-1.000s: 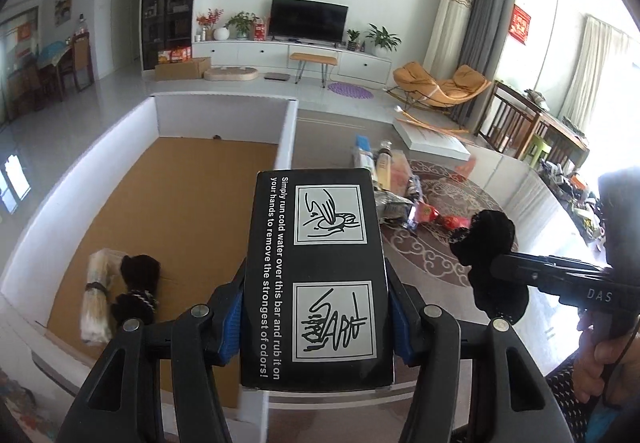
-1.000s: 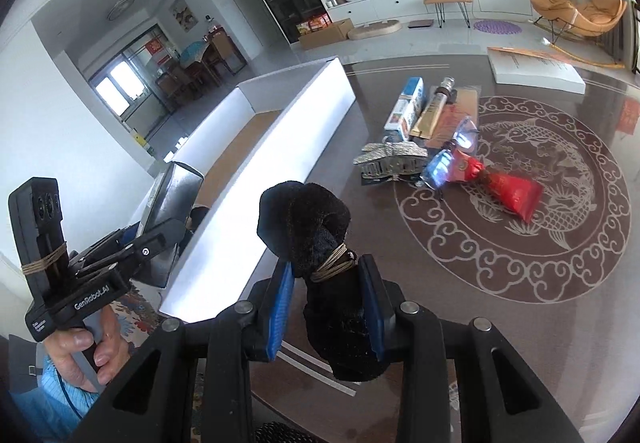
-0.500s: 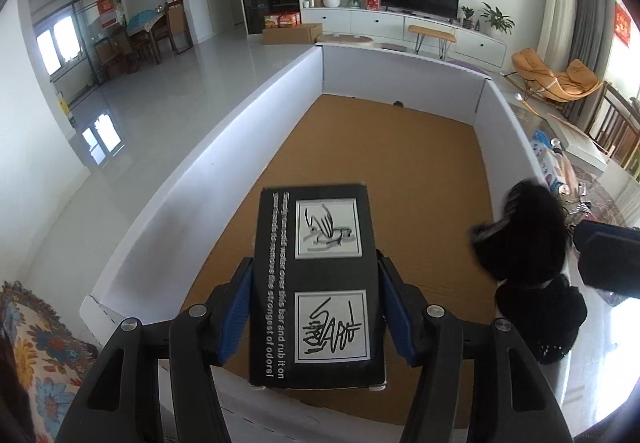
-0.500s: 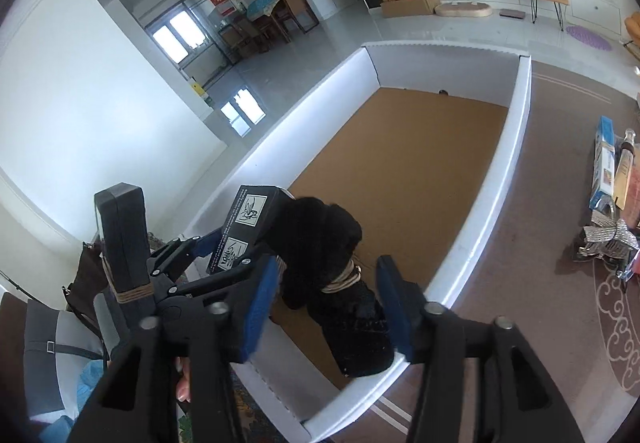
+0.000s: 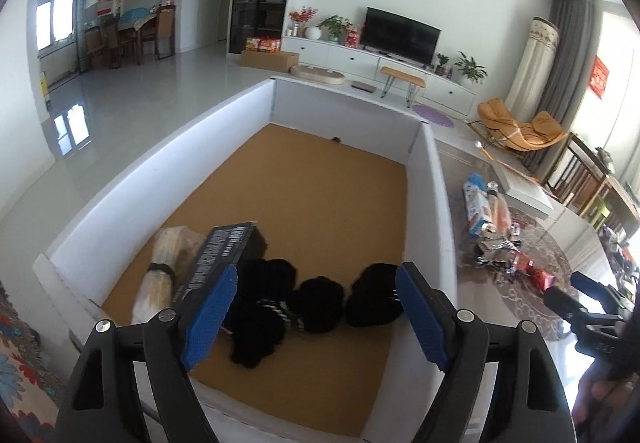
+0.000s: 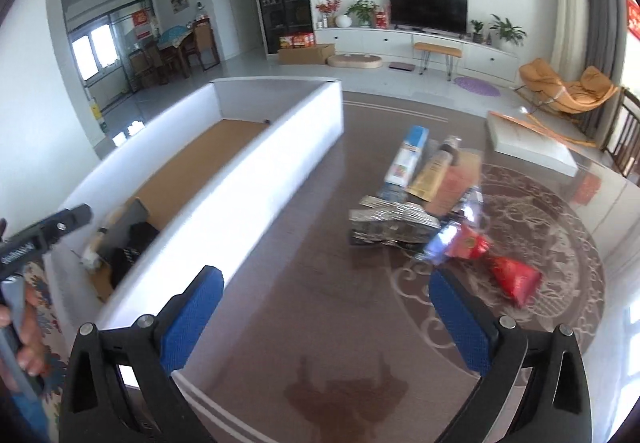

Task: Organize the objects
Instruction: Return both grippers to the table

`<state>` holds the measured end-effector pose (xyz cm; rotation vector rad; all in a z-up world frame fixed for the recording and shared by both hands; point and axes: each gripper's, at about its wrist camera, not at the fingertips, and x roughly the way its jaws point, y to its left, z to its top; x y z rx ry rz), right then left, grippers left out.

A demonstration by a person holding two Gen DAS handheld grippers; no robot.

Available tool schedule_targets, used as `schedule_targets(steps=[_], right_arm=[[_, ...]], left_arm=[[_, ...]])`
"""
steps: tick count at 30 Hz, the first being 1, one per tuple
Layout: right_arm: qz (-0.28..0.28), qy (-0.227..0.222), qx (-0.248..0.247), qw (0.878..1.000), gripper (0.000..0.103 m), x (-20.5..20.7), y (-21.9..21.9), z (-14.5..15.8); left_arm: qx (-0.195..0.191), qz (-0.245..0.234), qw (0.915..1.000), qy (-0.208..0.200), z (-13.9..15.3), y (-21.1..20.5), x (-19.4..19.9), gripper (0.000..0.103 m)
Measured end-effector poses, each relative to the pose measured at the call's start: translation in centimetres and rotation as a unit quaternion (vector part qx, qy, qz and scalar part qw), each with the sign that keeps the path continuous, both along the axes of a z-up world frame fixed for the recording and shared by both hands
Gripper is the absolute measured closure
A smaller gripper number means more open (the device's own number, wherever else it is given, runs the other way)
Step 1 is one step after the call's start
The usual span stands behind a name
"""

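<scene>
My left gripper (image 5: pixel 316 317) hangs over the near end of the white-walled box (image 5: pixel 132 203), its jaws opening. The black printed carton (image 5: pixel 224 255) lies tilted on the cardboard floor beside the left blue pad (image 5: pixel 208 317), and neither pad presses on it. Three black sock bundles (image 5: pixel 320 303) lie side by side below the jaws, next to a pale wrapped bundle (image 5: pixel 160 275). My right gripper (image 6: pixel 326 319) is over the brown table, jaws opening wide with nothing between them. It also shows at the right edge of the left wrist view.
Loose items lie on the table to the right of the box: a blue carton (image 6: pixel 404 159), a tan tube (image 6: pixel 434 173), a silvery packet (image 6: pixel 390 223) and a red packet (image 6: pixel 514 279). A white slab (image 6: pixel 528 143) lies farther back. A dark stain (image 6: pixel 344 403) marks the table near me.
The left jaws spread and let the black carton drop into the box. The right jaws released the black sock bundle into the box, then swung right, out over the table.
</scene>
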<state>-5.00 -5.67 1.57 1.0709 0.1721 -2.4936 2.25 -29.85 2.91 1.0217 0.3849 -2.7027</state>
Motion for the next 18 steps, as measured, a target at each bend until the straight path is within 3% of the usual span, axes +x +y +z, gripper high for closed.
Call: schedule_targets(steps=[4, 7, 9, 13, 18], right_arm=[[-0.081, -0.021, 0.028, 0.996, 0.0, -0.7, 8.2, -3.6], [-0.129, -0.03, 0.045, 0.99, 0.0, -0.6, 13.6, -5.5], [-0.155, -0.033, 0.051, 0.986, 0.0, -0.5, 16.5, -6.6], [-0.192, -0.038, 0.044, 0.98, 0.0, -0.3, 20.0, -8.1], [-0.198, -0.053, 0.037, 0.978, 0.0, -0.3, 21.1, -9.2]], left_arm=[[-0.001, -0.102, 0.9944, 0.025, 1.7, 7.8, -0.3, 0.022], [0.007, -0.169, 0.9854, 0.021, 1.6, 13.7, -0.6, 0.007], [0.01, -0.199, 0.9799, 0.012, 0.4, 17.3, -1.1, 0.006], [0.001, -0.229, 0.9728, -0.035, -3.5, 23.0, -2.9, 0.006], [-0.018, -0.218, 0.9727, -0.077, -8.1, 25.4, -5.6, 0.006]])
